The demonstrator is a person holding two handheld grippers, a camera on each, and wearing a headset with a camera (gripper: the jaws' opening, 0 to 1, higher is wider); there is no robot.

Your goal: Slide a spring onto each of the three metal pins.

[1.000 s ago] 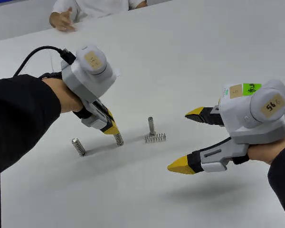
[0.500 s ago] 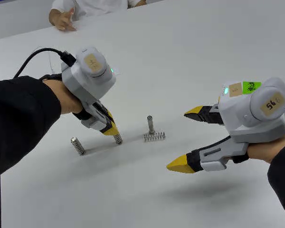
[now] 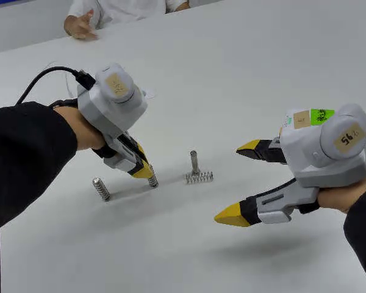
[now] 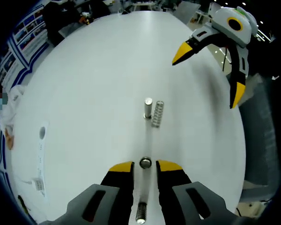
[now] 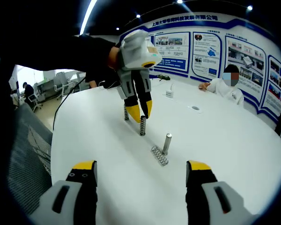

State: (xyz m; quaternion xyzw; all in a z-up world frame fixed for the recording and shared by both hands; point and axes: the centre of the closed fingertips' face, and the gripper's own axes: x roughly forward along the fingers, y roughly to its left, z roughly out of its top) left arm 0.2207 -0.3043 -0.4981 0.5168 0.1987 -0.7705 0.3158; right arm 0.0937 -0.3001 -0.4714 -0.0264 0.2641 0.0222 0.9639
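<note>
Three metal pins stand on the white table point(image 3: 244, 73). The left pin point(image 3: 100, 188) and the middle pin point(image 3: 152, 180) each carry a spring. The right pin point(image 3: 194, 162) is bare, and a loose spring point(image 3: 199, 177) lies at its foot. My left gripper point(image 3: 144, 171) hovers over the middle pin point(image 4: 145, 162), its jaws a narrow gap apart on either side of the pin's top, not touching it. My right gripper point(image 3: 240, 180) is wide open and holds nothing, a short way right of the bare pin point(image 5: 167, 142) and the loose spring point(image 5: 159, 155).
A person's hand point(image 3: 79, 25) rests at the table's far edge, and a black cable point(image 3: 39, 76) trails from my left gripper. A seated person point(image 5: 227, 89) and a small object point(image 5: 169, 93) are at the far side. Bare tabletop surrounds the pins.
My left gripper has dipped slightly lower over the middle pin. The right gripper, pins and loose spring have stayed put.
</note>
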